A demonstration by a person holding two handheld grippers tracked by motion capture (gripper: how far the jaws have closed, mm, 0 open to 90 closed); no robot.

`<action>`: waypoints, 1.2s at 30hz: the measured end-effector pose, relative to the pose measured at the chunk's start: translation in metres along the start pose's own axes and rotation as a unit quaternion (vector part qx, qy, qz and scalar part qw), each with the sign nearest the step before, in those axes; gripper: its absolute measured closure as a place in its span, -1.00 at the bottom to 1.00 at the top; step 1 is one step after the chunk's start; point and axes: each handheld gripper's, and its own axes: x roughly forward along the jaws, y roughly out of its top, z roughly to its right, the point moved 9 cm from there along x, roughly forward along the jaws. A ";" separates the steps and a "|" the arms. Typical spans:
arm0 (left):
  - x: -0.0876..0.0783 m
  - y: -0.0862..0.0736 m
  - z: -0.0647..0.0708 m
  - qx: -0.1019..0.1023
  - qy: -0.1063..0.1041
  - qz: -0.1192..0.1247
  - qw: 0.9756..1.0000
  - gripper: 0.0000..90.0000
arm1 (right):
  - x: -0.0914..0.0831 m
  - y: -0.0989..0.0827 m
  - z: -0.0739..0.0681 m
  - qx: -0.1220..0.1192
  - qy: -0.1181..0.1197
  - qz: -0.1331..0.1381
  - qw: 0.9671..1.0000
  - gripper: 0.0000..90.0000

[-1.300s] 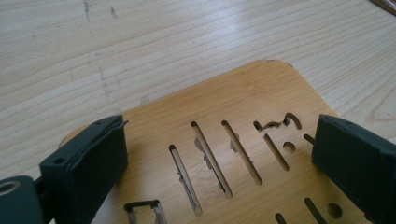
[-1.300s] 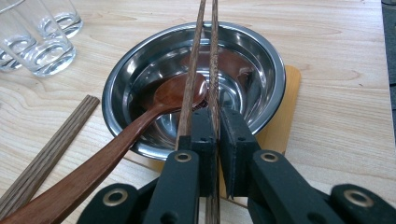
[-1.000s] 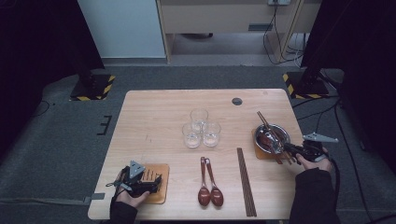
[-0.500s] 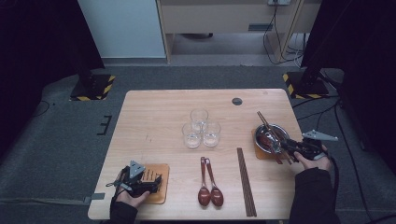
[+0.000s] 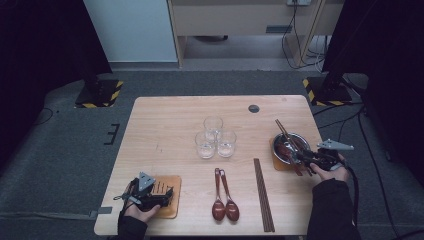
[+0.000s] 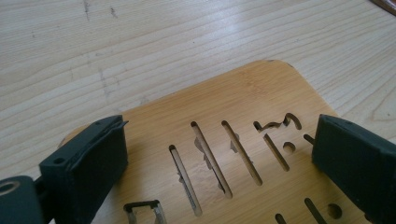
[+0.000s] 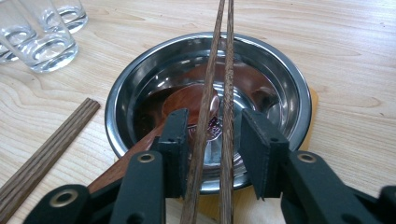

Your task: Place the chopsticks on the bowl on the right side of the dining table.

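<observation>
Two chopsticks (image 7: 215, 116) lie between the pads of my right gripper (image 7: 215, 154), jaws partly spread and just been opening; the left pad looks to touch one stick, the right pad stands clear, so I judge nothing is pinched. The pair rests across the steel bowl (image 7: 299, 84), near ends toward me over the near rim, tips out past the far rim. A wooden spoon (image 7: 187, 100) lies in the bowl beneath them, handle out over the near-left rim.

Step in hand, as I judge it: placing the sticks on the bowl. To do it well I back straight along their length, jaws kept wide, no sideways drag, or they roll off the rim.

Long axis in the high view: from my gripper (image 5: 311, 159) up-left across the bowl (image 5: 278, 145), tips pointing to the table's far side.

Left gripper (image 5: 150, 196) rests spread over a slotted bamboo coaster (image 6: 243, 107), gripping nothing. Farther off: second chopstick pair (image 5: 263, 195), two spoons (image 5: 224, 200), three glasses (image 5: 215, 137).
</observation>
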 end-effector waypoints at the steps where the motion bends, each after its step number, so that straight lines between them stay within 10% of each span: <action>1: 0.000 0.000 0.000 0.000 0.000 0.000 1.000 -0.94 | 0.001 0.000 0.000 -0.002 0.000 -0.001 1.000 0.47; 17: 0.000 0.000 0.000 0.000 0.000 0.000 1.000 -0.94 | -0.001 -0.002 0.000 -0.013 0.007 -0.004 1.000 0.73; 36: 0.000 0.000 0.000 0.000 0.000 0.000 1.000 -0.94 | -0.010 0.002 -0.004 -0.018 0.017 0.006 1.000 0.48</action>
